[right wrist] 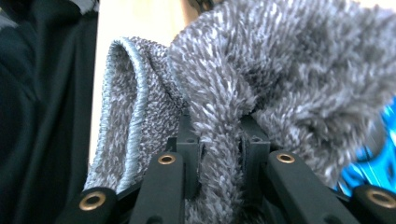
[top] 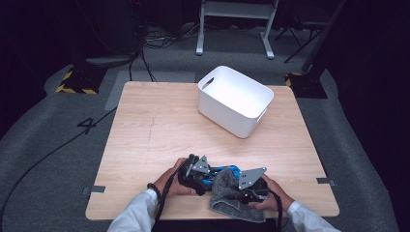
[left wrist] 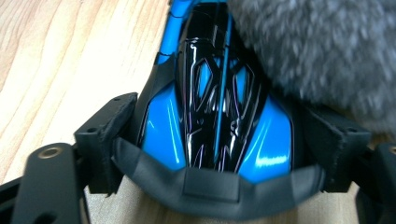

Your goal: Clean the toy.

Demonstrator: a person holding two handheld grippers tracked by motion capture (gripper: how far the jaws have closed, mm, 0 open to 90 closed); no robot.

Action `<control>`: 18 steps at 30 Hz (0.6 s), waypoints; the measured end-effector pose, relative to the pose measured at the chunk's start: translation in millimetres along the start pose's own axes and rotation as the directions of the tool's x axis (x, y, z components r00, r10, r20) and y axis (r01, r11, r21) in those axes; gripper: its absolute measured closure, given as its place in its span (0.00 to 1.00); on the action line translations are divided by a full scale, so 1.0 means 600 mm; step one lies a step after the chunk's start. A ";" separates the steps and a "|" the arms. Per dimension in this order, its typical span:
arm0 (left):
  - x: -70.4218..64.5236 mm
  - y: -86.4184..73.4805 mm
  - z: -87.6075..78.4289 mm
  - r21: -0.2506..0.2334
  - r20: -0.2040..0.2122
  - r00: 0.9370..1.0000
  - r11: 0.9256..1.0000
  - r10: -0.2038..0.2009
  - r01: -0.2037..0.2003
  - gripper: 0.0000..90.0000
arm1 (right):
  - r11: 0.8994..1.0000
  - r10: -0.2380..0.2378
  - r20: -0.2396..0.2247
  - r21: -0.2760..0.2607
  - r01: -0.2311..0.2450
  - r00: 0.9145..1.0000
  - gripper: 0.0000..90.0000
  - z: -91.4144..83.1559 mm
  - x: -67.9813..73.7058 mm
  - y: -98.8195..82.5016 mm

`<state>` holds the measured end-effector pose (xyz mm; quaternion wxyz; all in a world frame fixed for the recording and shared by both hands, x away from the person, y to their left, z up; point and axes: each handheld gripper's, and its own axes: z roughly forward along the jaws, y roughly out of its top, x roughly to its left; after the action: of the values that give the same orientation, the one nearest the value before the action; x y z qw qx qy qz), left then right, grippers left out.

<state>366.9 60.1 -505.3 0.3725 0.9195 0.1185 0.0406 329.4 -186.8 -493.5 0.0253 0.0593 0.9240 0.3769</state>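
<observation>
A glossy blue and black object (left wrist: 163, 135), shaped like a toy car body, sits between the pads of my left gripper (left wrist: 219, 135), which is shut on its sides. On the table's near edge in the high view, the left gripper (top: 209, 178) holds this object (top: 227, 170) just above the wood. My right gripper (right wrist: 219, 140) is shut on a fold of fluffy grey cloth (right wrist: 289, 70). The cloth (left wrist: 322, 51) lies against the object's upper right side and covers part of it. In the high view the right gripper (top: 232, 191) meets the cloth (top: 222, 186) from the right.
A white plastic bin (top: 227, 118) stands at the back right of the wooden table (top: 154, 130). The person's white sleeves come in at the bottom. Cables, a dark stand base and a white frame are on the grey floor beyond the table.
</observation>
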 end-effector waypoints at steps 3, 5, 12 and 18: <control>0.000 0.000 -0.001 0.004 0.002 1.000 1.000 0.004 -0.004 0.26 | 0.999 0.032 0.015 0.002 -0.032 0.999 0.84 -0.020 -0.012 -0.020; 0.000 0.000 -0.001 0.003 0.003 1.000 1.000 0.004 -0.004 0.26 | 0.999 0.049 0.040 0.004 -0.050 0.998 0.84 -0.037 -0.020 -0.035; 0.000 0.000 -0.002 0.004 0.004 1.000 1.000 0.001 -0.001 0.27 | 0.993 0.118 0.143 0.012 -0.121 0.983 0.83 -0.075 -0.061 -0.069; 0.004 -0.004 -0.005 0.002 0.014 1.000 1.000 0.017 -0.017 0.27 | 0.964 0.264 0.266 -0.054 -0.259 0.927 0.83 -0.084 -0.118 -0.089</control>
<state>368.5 64.6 -504.7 0.3718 0.9212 0.1082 0.0372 390.4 -268.8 -494.7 0.1016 0.2325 0.8923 0.3734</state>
